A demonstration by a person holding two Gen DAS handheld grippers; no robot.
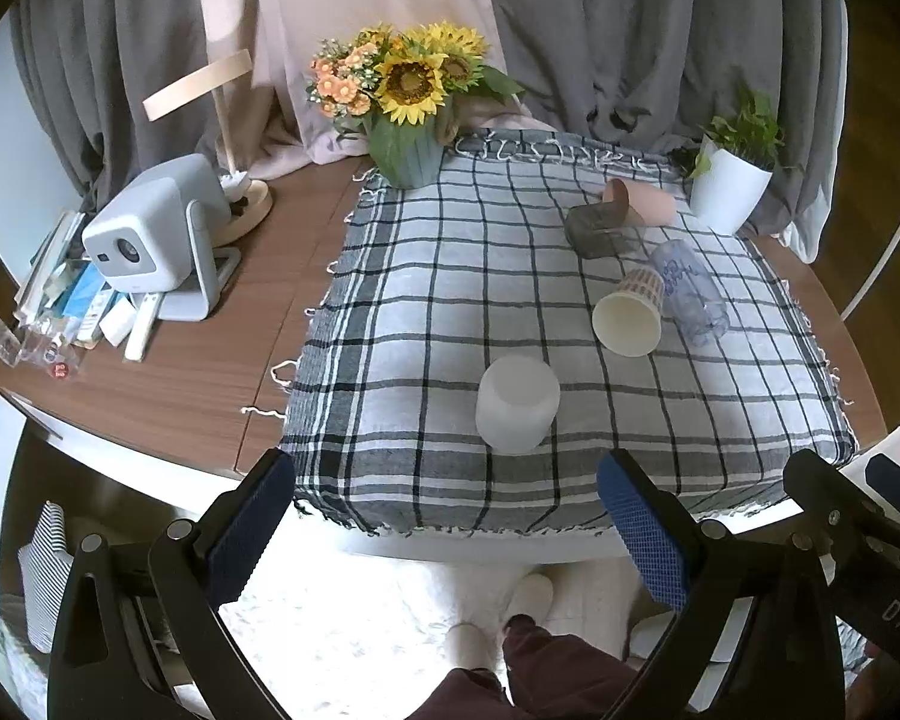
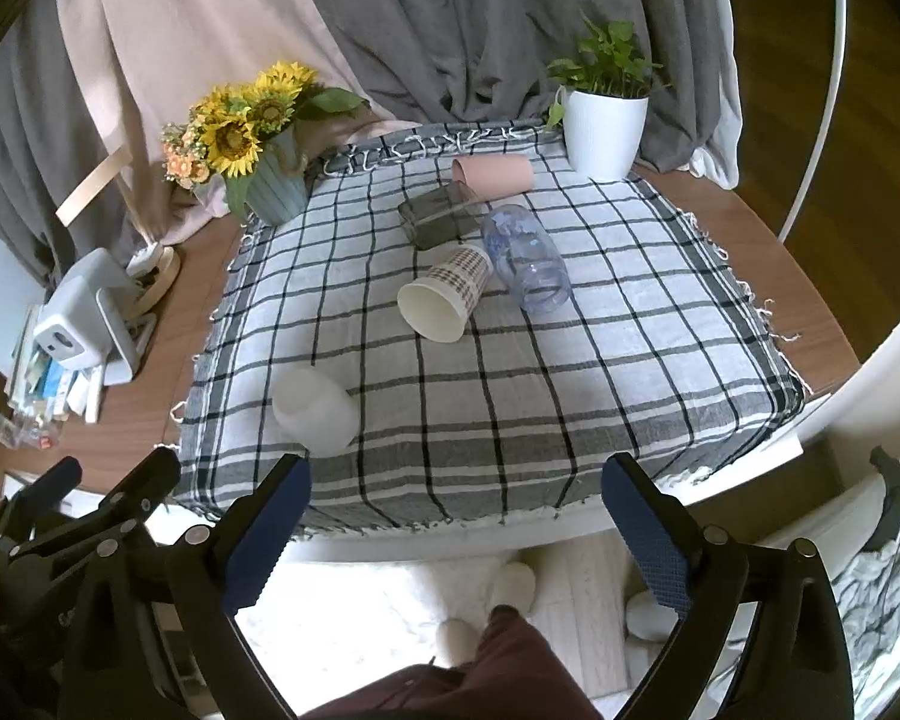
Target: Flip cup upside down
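Note:
A frosted white cup stands upside down on the checked cloth near its front edge; it also shows in the right wrist view. A paper cup lies on its side, mouth toward me. A clear bluish cup, a grey cup and a pink cup also lie on their sides behind it. My left gripper is open and empty, in front of the table edge. My right gripper is open and empty beside it.
A sunflower vase stands at the cloth's back left, a white plant pot at the back right. A white projector, a lamp base and loose clutter sit on the wooden table at left. Grey curtains hang behind.

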